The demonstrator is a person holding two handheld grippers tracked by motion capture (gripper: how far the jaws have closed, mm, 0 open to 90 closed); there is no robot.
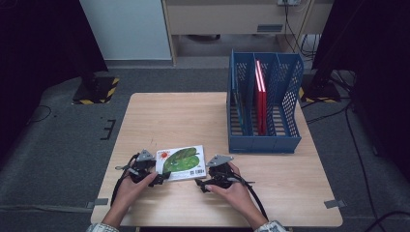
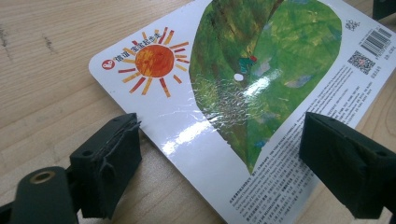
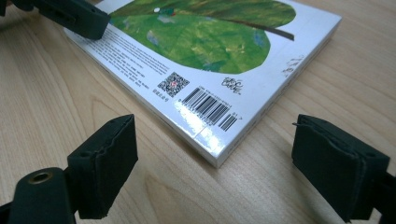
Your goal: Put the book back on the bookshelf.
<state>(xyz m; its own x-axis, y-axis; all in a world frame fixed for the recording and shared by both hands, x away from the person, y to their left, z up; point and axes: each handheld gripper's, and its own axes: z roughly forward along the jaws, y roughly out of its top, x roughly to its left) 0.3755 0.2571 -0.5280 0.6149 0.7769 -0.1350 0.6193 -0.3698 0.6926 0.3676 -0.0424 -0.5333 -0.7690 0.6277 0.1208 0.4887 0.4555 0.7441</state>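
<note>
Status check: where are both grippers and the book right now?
Left gripper open, jaws straddling the book's near-left edge. Right gripper open at its barcode corner. Book flat on table, ungripped. Blue file rack stands beyond, path clear.

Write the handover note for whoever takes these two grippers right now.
Left gripper: open, jaws at the book's left edge, nothing held.
Right gripper: open, aimed at the book's barcode corner, not touching it.
Book: flat on the table, back cover up, near the front edge between both grippers.
Blue rack: far right of the table, a red book upright in a middle slot, other slots look free.
Done: grippers lined up on the book.
Left: grip and lift the book; probably stand it in the rack.
</note>
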